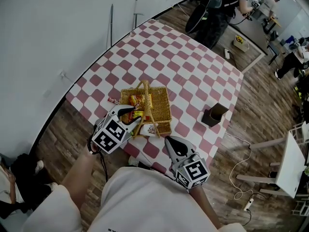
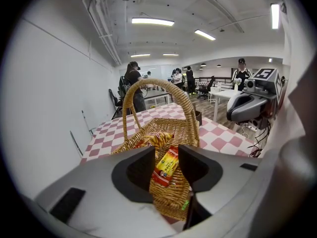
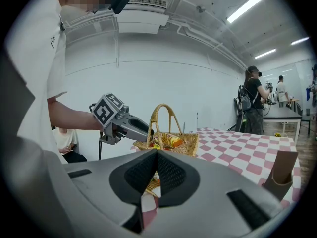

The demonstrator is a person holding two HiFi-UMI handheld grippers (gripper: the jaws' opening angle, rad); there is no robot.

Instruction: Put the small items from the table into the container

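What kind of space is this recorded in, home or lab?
Likely an open-plan lab or office, not a home: long strip lights overhead, other people working behind, a power strip loose on the wood floor.

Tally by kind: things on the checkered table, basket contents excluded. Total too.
Wicker basket: 1
Brown box: 1
Loose packet: 1
Total: 3

Brown box [image 1: 215, 114] (upright), floor power strip [image 1: 247, 205].
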